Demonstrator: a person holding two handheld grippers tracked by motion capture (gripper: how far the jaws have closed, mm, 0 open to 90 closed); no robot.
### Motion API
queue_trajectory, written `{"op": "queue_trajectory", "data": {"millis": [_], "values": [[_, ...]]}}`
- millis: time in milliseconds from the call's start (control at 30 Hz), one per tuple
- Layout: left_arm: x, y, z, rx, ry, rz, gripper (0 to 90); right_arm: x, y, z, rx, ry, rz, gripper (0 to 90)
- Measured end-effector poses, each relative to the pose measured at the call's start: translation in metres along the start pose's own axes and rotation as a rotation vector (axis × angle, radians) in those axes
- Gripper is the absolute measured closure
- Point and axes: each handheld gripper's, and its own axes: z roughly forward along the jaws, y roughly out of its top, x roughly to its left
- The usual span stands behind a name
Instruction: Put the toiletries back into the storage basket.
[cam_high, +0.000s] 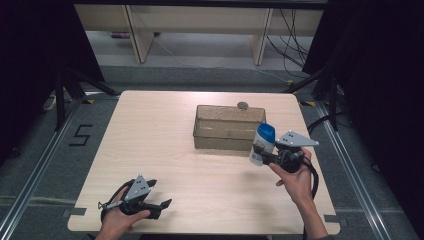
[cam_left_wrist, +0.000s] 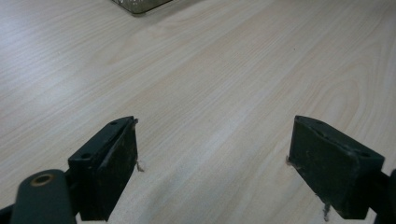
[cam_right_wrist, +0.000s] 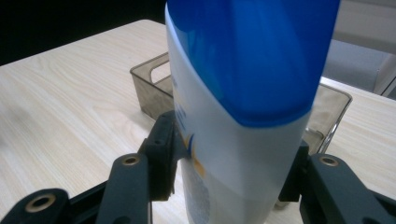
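Observation:
A white bottle with a blue cap (cam_high: 261, 142) stands upright in my right gripper (cam_high: 263, 153), whose jaws are shut on its white body. In the right gripper view the bottle (cam_right_wrist: 243, 116) rises close in front of the camera, blue cap on top. It is held just off the right front corner of a clear smoky plastic bin (cam_high: 227, 127) that sits on the wooden table (cam_high: 150, 145). My left gripper (cam_high: 159, 194) rests near the table's front left edge, jaws wide open with bare wood between the fingers (cam_left_wrist: 109, 163).
A small round grey disc (cam_high: 243, 105) lies on the table behind the bin. The bin (cam_right_wrist: 154, 88) looks empty inside. Black curtains and stand legs flank the table; a floor mark "5" (cam_high: 80, 135) lies to the left.

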Motion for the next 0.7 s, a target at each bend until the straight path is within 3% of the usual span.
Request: {"op": "queue_trajectory", "data": {"millis": [133, 167, 200, 300, 333, 367, 400, 433, 500, 533, 567, 600, 633, 700], "values": [[0.002, 0.0, -0.001, 0.019, 0.016, 0.029, 15.2, -0.004, 0.004, 0.0, 0.007, -0.005, -0.005, 53.2], [0.002, 0.0, -0.001, 0.02, 0.015, 0.028, 15.2, -0.004, 0.004, 0.0, 0.004, -0.009, 0.007, 53.2], [0.0, 0.0, 0.0, -0.002, 0.001, -0.002, 15.2, -0.006, 0.005, 0.0, 0.007, -0.007, -0.004, 53.2], [0.0, 0.0, 0.0, -0.001, 0.002, -0.001, 15.2, -0.008, 0.008, 0.001, 0.003, -0.008, -0.006, 53.3], [0.0, 0.0, 0.0, -0.005, 0.006, -0.001, 15.2, -0.007, 0.008, 0.0, 0.014, -0.007, 0.02, 53.3], [0.0, 0.0, 0.0, -0.006, 0.007, -0.001, 15.2, -0.009, 0.01, 0.0, 0.008, -0.007, 0.003, 53.3], [0.001, 0.0, 0.0, 0.0, 0.01, 0.005, 15.2, -0.008, 0.011, 0.001, 0.0, -0.013, 0.017, 53.4], [0.003, 0.0, -0.001, 0.021, 0.018, 0.029, 15.2, -0.01, 0.013, 0.0, 0.005, -0.017, -0.005, 53.4], [0.002, 0.0, -0.001, 0.021, 0.016, 0.028, 15.2, -0.01, 0.016, 0.001, -0.011, -0.019, 0.009, 53.4], [0.0, 0.0, 0.0, -0.006, 0.006, -0.002, 15.2, -0.012, 0.017, 0.001, -0.006, -0.014, 0.001, 53.4], [0.0, 0.0, 0.0, -0.004, 0.006, -0.002, 15.2, -0.013, 0.019, 0.001, -0.011, -0.02, 0.0, 53.4], [0.003, 0.0, -0.001, 0.02, 0.017, 0.027, 15.2, -0.012, 0.02, 0.002, -0.021, -0.014, 0.016, 53.4], [0.001, 0.0, 0.0, -0.001, 0.008, 0.002, 15.2, -0.015, 0.022, 0.002, -0.011, -0.016, -0.002, 53.4], [0.001, 0.0, 0.0, 0.006, 0.012, 0.011, 15.2, -0.014, 0.024, 0.003, -0.011, -0.024, 0.025, 53.5]]}}
